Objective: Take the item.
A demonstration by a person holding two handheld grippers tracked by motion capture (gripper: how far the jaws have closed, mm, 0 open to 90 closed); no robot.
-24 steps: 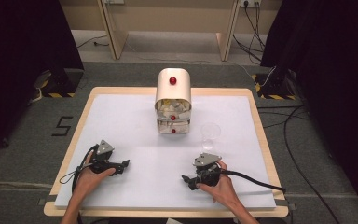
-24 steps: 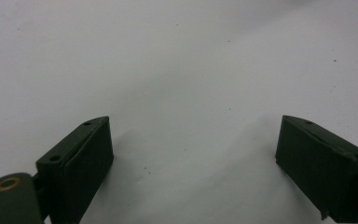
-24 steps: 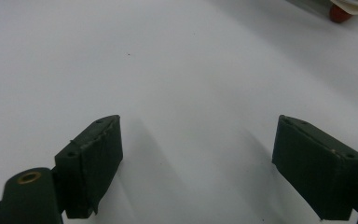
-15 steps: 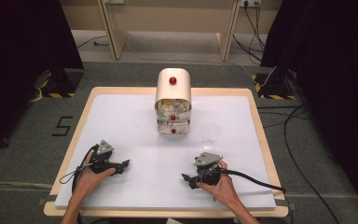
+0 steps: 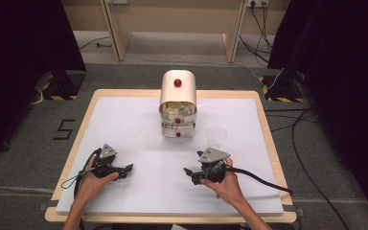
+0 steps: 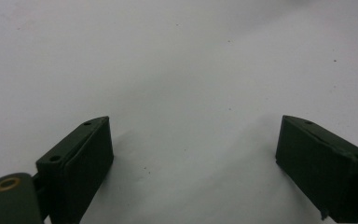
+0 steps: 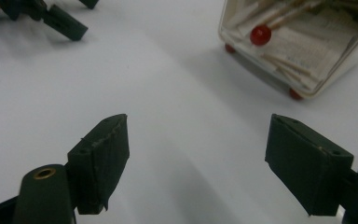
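A cream box (image 5: 178,91) with a rounded top and red knobs stands at the middle of the white mat (image 5: 139,124); its clear drawers hold sticks and paper packets. A clear plastic cup (image 5: 216,135) stands just right of it. My left gripper (image 5: 126,170) rests on the mat at the front left, pointing right, open with nothing between its jaws (image 6: 193,163). My right gripper (image 5: 189,175) rests at the front right, just in front of the cup and pointing left, also open and empty (image 7: 196,163). In the right gripper view the box (image 7: 303,42) lies ahead to the right.
The mat lies on a wooden table (image 5: 268,139) with a raised edge. Cables trail from both grippers toward the front corners. The left gripper (image 7: 60,18) shows far off at the top left of the right gripper view. Dark curtains and floor cables surround the table.
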